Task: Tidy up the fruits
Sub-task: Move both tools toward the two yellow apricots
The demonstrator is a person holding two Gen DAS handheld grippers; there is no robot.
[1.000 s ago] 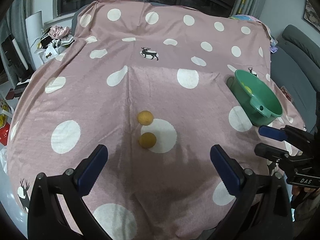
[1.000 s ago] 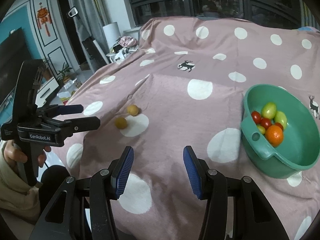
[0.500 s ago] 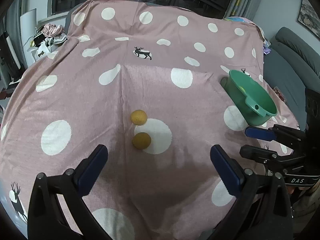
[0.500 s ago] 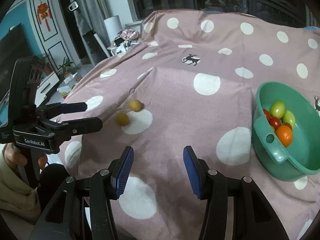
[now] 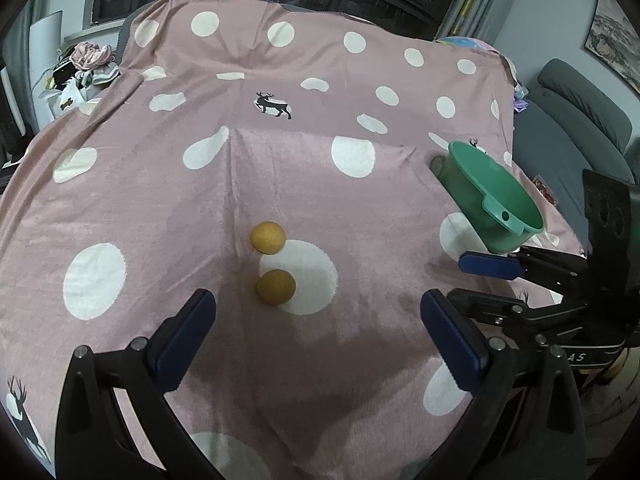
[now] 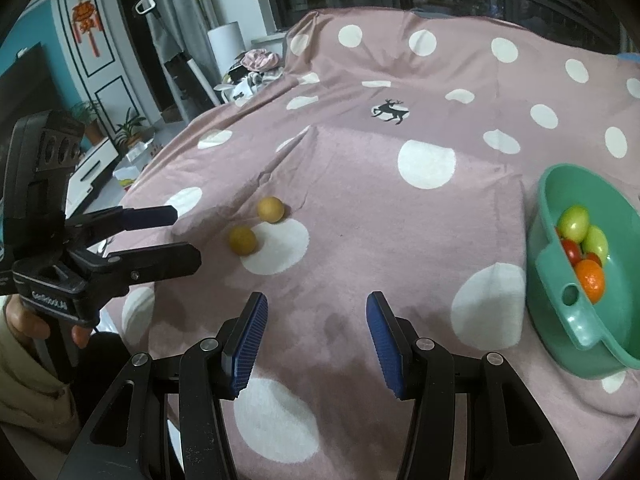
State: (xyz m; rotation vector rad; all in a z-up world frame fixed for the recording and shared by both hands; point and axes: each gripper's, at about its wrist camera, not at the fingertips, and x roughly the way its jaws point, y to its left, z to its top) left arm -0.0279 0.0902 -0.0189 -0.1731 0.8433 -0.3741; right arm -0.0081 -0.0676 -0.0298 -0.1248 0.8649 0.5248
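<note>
- Left hand-held gripper [image 5: 318, 330] gapes wide, empty; right hand-held gripper [image 6: 316, 338] partly open, empty.
- Two round yellow-brown fruits [image 5: 268, 237] at 12 o'clock, unobstructed.
- Green plastic bowl [image 6: 538, 248] of fruit at 3 o'clock.
- Pink polka-dot cloth [image 5: 160, 208] covers the surface.

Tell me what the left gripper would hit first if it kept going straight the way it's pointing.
Probably the nearer yellow fruit, just ahead between the open left gripper fingers; otherwise the pink dotted cloth beside it. Depth is hard to judge.

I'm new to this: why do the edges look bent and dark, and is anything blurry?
Both views: fisheye lenses bow the cloth and blacken the corners. Left view: fruits sharp, soft shadow beneath the tongs. Right view: bowl sharp, room behind dim.
</note>
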